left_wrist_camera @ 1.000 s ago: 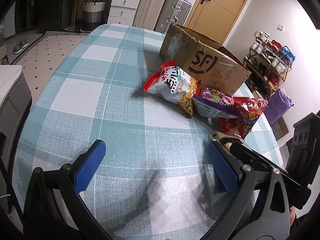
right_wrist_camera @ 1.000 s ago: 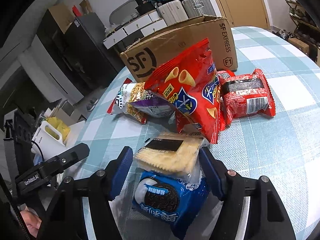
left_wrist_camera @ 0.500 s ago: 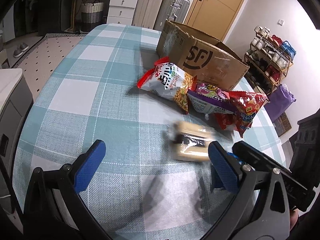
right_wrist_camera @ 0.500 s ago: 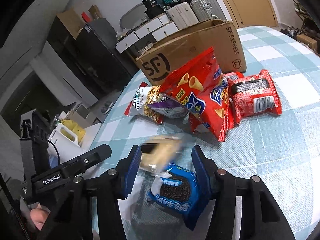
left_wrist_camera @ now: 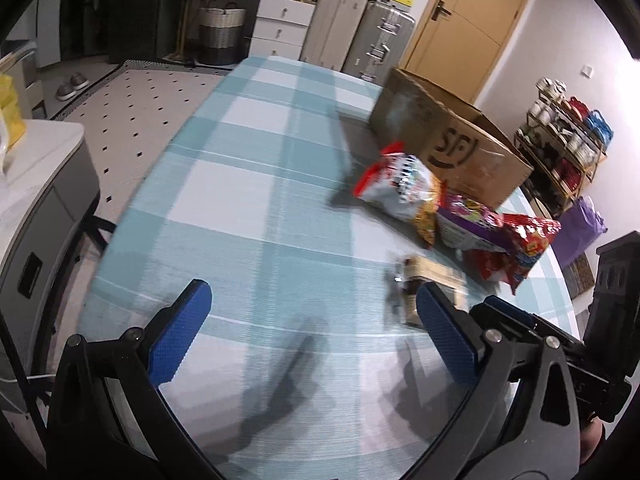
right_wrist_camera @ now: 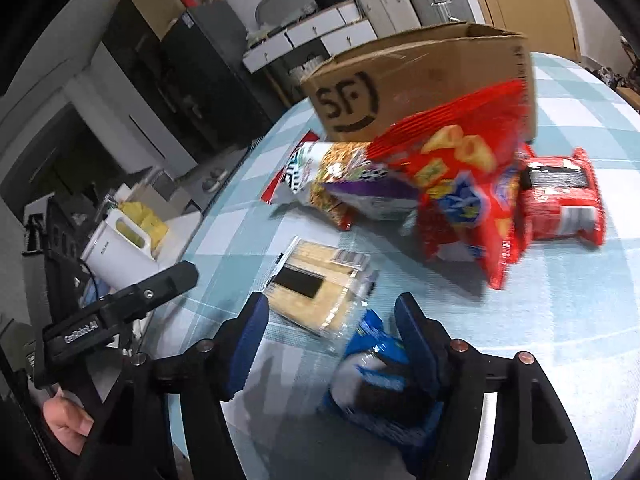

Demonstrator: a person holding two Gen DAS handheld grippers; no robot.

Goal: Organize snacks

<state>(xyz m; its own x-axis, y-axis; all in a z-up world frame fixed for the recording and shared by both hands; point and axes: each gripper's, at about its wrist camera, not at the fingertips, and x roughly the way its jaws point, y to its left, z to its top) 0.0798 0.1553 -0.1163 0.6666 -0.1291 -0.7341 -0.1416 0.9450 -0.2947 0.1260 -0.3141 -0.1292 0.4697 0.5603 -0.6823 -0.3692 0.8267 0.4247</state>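
On the worktop [right_wrist_camera: 560, 320], right gripper [right_wrist_camera: 328, 320] jaws opening, cracker pack [right_wrist_camera: 320, 284] lying free; left gripper [left_wrist_camera: 312, 320] wide, empty. Best square up over the pack before closing.

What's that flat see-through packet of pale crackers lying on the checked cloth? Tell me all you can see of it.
The cracker packet is a flat, clear plastic wrapper holding a pale tan slab of crackers, with a black label across the middle and a small barcode near its far edge. It lies flat and askew on the checked tablecloth, just beyond the tips of the right tool, whose jaws are opening and do not grip it. Its near corner sits against the blue cookie pack.
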